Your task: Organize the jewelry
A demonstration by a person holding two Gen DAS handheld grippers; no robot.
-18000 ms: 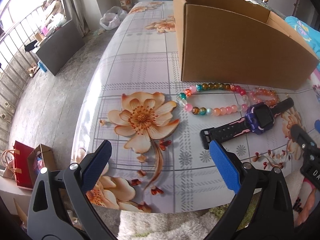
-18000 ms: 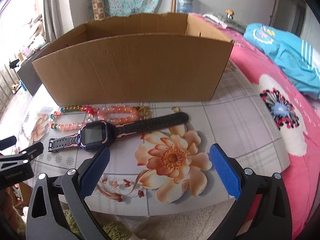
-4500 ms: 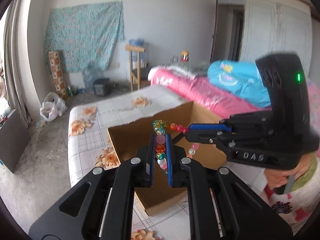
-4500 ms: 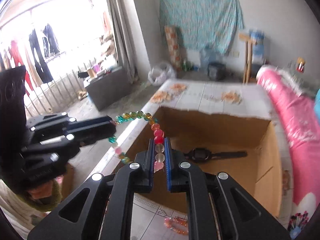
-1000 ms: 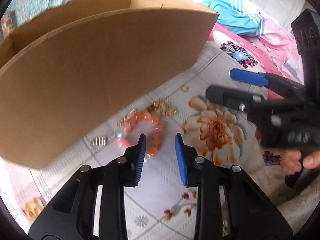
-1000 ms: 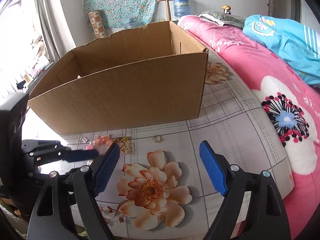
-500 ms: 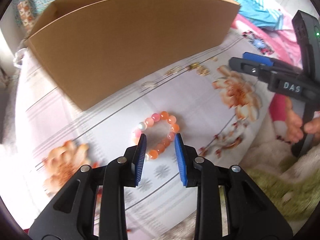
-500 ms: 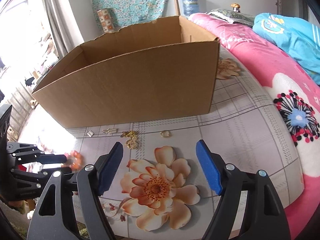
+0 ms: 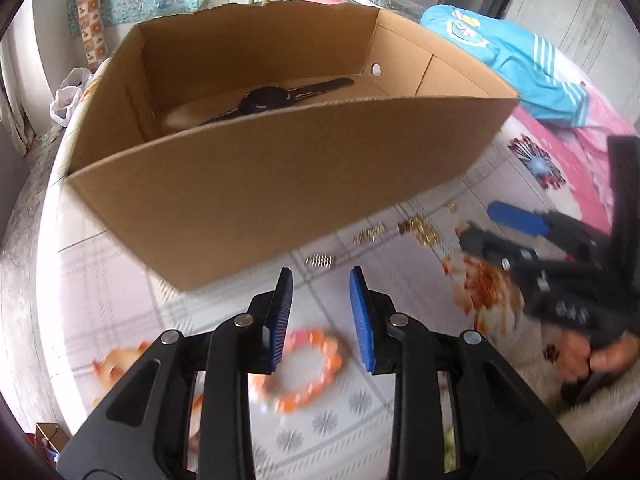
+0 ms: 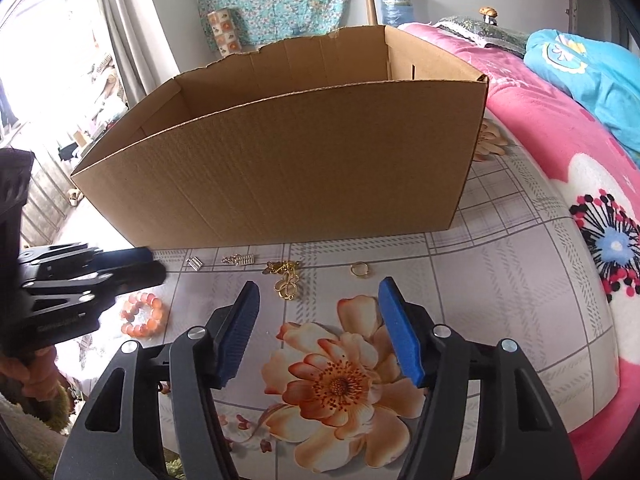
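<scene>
on the floral cloth (image 10: 500, 280), in front of the box (image 10: 280, 184), lie a bead bracelet (image 10: 143, 314), a gold chain (image 10: 286, 280), a ring (image 10: 360, 269) and two small clasps (image 10: 239, 259). a watch (image 9: 266, 98) lies inside the box. left gripper (image 9: 320, 316): fingers part-spread, nothing between the pads, hovering above the bracelet, which is blurred in the left view. right gripper (image 10: 318, 328): jaws closing, nothing between them, chain just beyond the tips. a hand (image 9: 592, 360) holds the right gripper.
</scene>
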